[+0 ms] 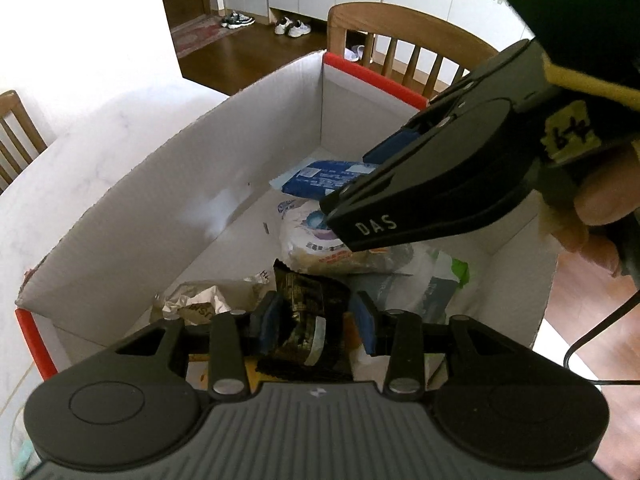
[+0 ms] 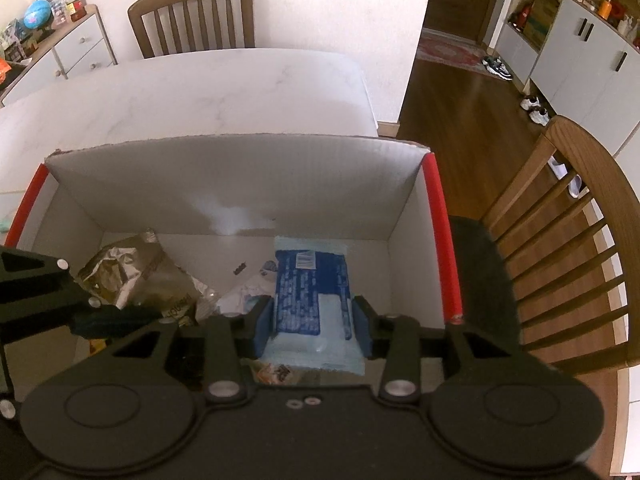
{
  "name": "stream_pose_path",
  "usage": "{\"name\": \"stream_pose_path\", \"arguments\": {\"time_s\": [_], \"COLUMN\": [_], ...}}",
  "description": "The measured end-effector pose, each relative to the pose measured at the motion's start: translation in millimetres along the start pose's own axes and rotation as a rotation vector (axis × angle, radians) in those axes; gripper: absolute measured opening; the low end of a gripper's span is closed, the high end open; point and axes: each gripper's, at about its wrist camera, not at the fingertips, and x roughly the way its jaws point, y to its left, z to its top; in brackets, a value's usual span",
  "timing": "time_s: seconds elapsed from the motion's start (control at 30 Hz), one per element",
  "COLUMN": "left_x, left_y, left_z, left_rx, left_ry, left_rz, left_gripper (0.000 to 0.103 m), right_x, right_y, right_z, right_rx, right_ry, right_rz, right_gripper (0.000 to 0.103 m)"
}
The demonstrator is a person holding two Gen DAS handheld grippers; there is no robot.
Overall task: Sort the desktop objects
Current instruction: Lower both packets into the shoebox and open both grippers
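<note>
Right wrist view: my right gripper (image 2: 314,322) clamps the blue packet (image 2: 310,292), long axis running up-frame; left gripper (image 1: 318,322) pinches the black sachet (image 1: 306,312).

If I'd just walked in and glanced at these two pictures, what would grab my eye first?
Probably the big white cardboard box with red corner edging on the marble table, littered inside with snack wrappers. Both hand-held grippers reach into it: the right gripper has a blue packet between its fingers, and the left gripper has a black and gold wrapper between its own.
</note>
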Motion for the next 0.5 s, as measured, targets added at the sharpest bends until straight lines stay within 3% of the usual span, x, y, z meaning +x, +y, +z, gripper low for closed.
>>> {"name": "stream_pose_path", "arguments": {"time_s": [0.07,0.13,0.17,0.5], "left_x": [-2.3,-4.8,-6.4,-30.9], "left_y": [0.0,0.2,-0.1,2.0], "left_z": [-0.2,0.4,0.3,-10.1], "left_rx": [-0.007,-0.01,-0.011,-0.055], "left_ry": [-0.011,-0.024,-0.03,-0.076], "left_rz": [0.0,0.005,0.001,-0.002], "left_gripper": [0.058,0.067,0.067,0.074], "right_x": [-0.8,-2.9,-4.6,-25.6], "right_y": [-1.3,-1.5,-1.9,1.4], "right_z": [0.7,0.7,0.6,4.3], "right_rx": [0.003,0.008,0.011,0.025], "right_ry": [-0.002,-0.007,-0.011,-0.046], "right_rz": [-0.002,-0.009,-0.011,-0.02], "right_gripper": [0.046,0.051,0.056,0.064]}}
